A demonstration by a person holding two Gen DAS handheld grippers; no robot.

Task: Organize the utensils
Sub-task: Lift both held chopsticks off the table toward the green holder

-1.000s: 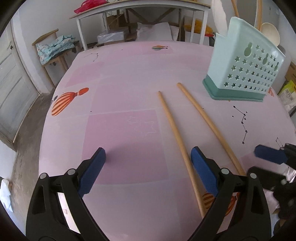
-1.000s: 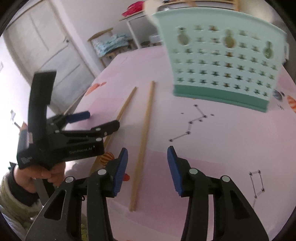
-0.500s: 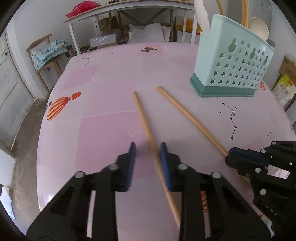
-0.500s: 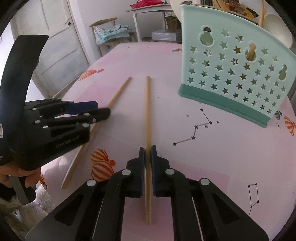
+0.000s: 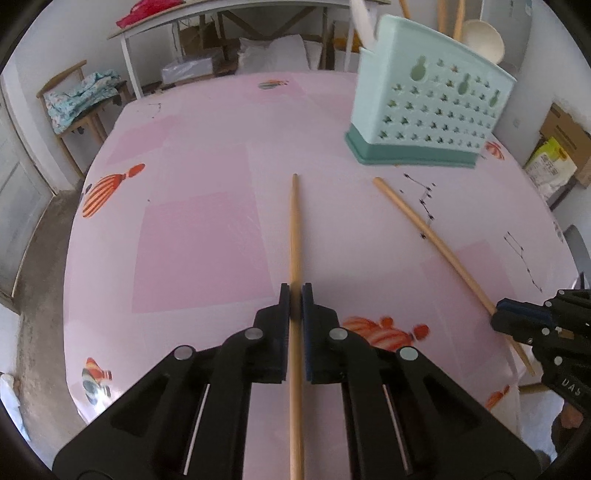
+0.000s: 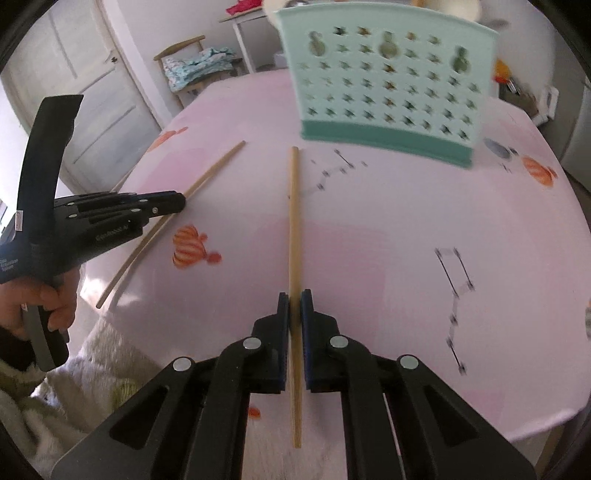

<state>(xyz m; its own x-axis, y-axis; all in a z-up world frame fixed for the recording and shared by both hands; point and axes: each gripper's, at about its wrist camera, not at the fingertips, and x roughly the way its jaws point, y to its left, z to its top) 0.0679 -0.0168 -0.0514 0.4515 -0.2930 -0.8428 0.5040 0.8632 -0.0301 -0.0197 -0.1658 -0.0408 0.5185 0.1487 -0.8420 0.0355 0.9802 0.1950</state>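
— While a second ago both pairs of fingers were standing spread over the pink table (image 5: pixel 207 240), what is differing now?

— Both are now pinching. The left gripper (image 5: pixel 295 295) is clamping the left chopstick (image 5: pixel 294 236), and the right gripper (image 6: pixel 294 301) is clamping the right chopstick (image 6: pixel 294 221). Each stick is running straight out between the blue pads toward the mint utensil holder (image 6: pixel 388 92). Earlier the two sticks were lying side by side on the cloth; now their far tips are fanning apart.

— Where are the sticks sitting relative to the holder?

— In the right wrist view, the right chopstick's tip is pointing just short of the holder's dark green base, not touching it. The left one is angling off to the left, well apart from the holder.

— And the surroundings?

— The table is wearing a pink cloth printed with orange striped balloons (image 5: pixel 107 188) and black constellation lines. Behind it a white-legged side table (image 5: pixel 236 14) is carrying something red, a wooden chair (image 5: pixel 77 99) is holding a patterned blue cloth, and a pale door (image 6: pixel 77 74) is showing on the left of the right wrist view.

— Anything hard to read?

— The holder is blurring in the right wrist view. Its contents are being cut off at the top edge; a pale spoon bowl (image 5: pixel 482 40) and some wooden handles are showing. A person's hand (image 6: pixel 44 302) is gripping the left tool's handle, partly out of frame. Whether the sticks are lifting clear of the cloth, I cannot tell.
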